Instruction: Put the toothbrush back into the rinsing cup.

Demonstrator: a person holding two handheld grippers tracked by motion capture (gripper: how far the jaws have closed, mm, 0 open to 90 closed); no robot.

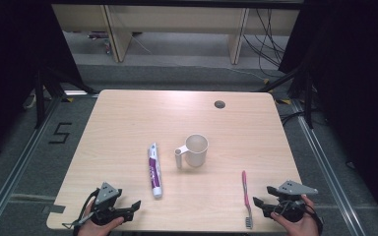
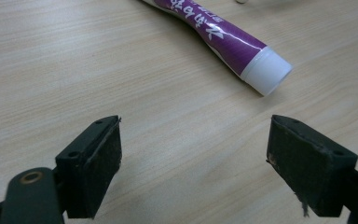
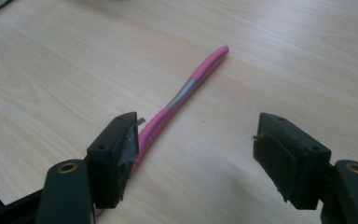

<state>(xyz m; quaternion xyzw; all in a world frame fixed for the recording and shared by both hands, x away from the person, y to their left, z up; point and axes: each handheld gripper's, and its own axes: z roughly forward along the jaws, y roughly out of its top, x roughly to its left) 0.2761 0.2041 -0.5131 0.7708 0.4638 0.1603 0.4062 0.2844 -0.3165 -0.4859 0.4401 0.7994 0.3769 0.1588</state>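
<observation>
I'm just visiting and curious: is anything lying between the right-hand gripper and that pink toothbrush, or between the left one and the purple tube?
Nothing visible. The right gripper, jaws open, has only bare table between it and the toothbrush. The left gripper, also open, faces the tube's white cap across bare wood. The cup stands farther back.

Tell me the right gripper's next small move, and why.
Probably shift the right gripper toward the pink toothbrush so the handle sits between its jaws. They stand open with nothing between them, and the toothbrush lies flat on the table, just beyond one jaw.
</observation>
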